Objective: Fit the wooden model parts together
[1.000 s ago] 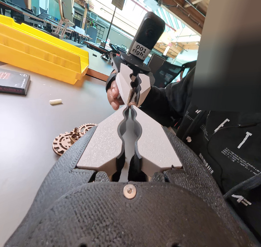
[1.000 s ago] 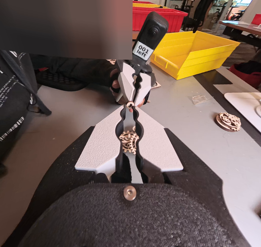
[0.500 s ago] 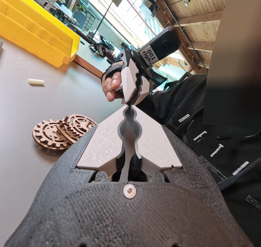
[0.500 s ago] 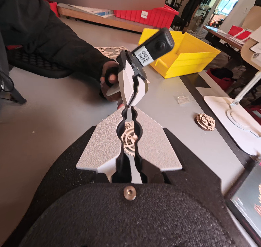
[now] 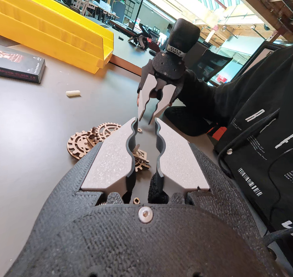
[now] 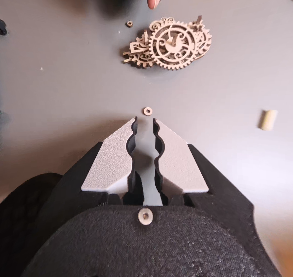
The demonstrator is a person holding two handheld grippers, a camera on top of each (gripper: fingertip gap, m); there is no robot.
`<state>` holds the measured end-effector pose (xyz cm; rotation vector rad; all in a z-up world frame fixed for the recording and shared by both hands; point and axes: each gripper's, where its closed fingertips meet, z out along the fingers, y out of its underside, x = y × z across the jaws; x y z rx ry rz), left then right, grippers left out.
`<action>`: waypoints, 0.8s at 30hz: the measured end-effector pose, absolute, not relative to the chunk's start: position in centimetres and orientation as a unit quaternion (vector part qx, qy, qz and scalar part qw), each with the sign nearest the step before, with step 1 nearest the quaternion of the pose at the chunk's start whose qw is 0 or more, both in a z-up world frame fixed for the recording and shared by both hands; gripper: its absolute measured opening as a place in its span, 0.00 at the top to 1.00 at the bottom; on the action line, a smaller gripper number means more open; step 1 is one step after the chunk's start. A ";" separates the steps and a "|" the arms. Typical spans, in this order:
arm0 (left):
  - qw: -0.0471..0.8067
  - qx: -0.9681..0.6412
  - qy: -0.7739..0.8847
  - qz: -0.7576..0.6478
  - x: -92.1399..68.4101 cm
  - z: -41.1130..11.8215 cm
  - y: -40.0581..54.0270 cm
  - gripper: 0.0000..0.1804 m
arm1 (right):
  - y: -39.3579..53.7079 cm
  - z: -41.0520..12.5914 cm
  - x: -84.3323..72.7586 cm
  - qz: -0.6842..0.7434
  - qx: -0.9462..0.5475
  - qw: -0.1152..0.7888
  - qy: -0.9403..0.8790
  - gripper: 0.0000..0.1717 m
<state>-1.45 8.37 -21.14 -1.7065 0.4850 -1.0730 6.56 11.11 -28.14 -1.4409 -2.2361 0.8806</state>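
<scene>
We find both tongs spread with nothing between their pads. In the left wrist view, the left gripper (image 5: 145,120) fills the lower half of the frame, its fingers apart over the grey table (image 5: 39,119). The right gripper (image 5: 144,122) hangs just above it at frame centre, tips pointing down, likewise parted and bare.

In the right wrist view, the right gripper (image 6: 144,119) sits at lower centre, looking straight down at the table (image 6: 63,79). A small wooden washer (image 6: 147,111) with a square hole lies flat on the surface just beyond its fingertips, touching neither pad. The same washer (image 5: 139,129) shows in the left wrist view, on the table just below the right gripper's tips.

The wooden gear assembly (image 6: 169,44) rests on the table in the upper centre of the right wrist view, well apart from the washer. A second, smaller wooden ring (image 6: 129,23) lies just to its left. A fingertip (image 6: 153,0) shows at the top edge.

Elsewhere we note a pale cylinder (image 6: 268,119) at mid right, and in the left wrist view a yellow bin (image 5: 55,28) at upper left with a dark box (image 5: 20,66) below it.
</scene>
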 end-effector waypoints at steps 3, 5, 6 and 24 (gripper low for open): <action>0.509 -0.711 0.201 -0.441 -1.4 -21.2 8.4 0.90 | 10.6 -29.1 6.2 0.282 -0.527 0.150 -0.788 0.88; 0.510 -0.713 0.204 -0.435 -1.5 -21.3 8.3 0.90 | 10.7 -29.2 5.8 0.265 -0.541 0.152 -0.783 0.88; 0.510 -0.714 0.206 -0.432 -1.5 -21.3 8.2 0.90 | 10.8 -29.3 5.7 0.261 -0.548 0.151 -0.780 0.88; 0.510 -0.729 0.207 -0.407 -1.6 -21.7 8.5 0.90 | 11.1 -29.4 5.1 0.167 -0.652 0.186 -0.716 0.93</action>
